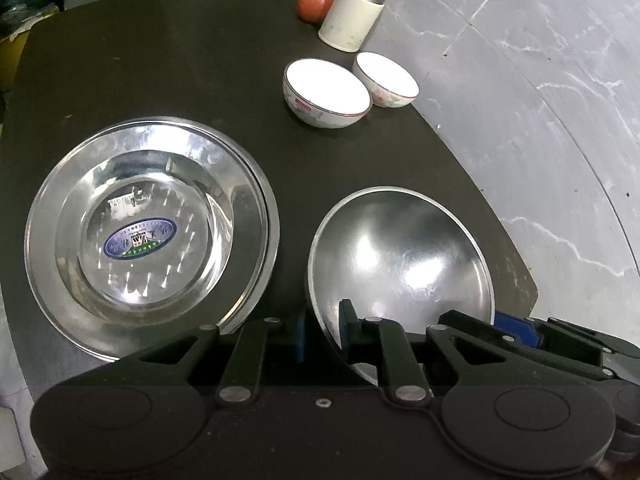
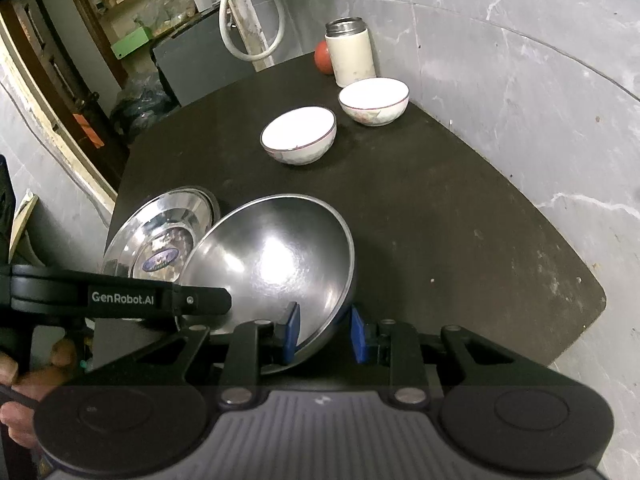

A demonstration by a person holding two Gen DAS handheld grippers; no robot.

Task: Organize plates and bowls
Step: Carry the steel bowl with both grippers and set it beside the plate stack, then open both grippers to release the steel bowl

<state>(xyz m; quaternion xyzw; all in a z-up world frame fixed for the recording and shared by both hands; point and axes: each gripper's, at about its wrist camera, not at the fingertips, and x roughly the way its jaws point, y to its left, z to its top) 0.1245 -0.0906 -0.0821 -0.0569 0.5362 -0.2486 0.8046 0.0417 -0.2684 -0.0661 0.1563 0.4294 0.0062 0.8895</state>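
Steel bowl (image 2: 272, 256) is tilted up off the worktop (image 2: 440, 216), both grippers on its near rim. Thin, stiff, light, polished: I'd expect it to slip or pivot in a rim pinch, so hold at the rim edge with pads square on and keep it from swinging.

Right gripper (image 2: 325, 334): blue pads straddle the rim, one inside, one outside. Outer pad looks slightly off the wall, so can't tell if it's clamped.

Left gripper (image 1: 322, 330): narrow, rim between the fingers, looks pinched on it.

Left of the left gripper, just beside the bowl: stacked steel plates (image 1: 152, 232), flat, sticker in the centre. Likely the drop spot.

Ahead of both grippers, well apart: two ceramic bowls (image 1: 326, 94) side by side. Fragile, heavier. Beyond them a white canister (image 1: 350, 18) and a red fruit (image 1: 314, 2).
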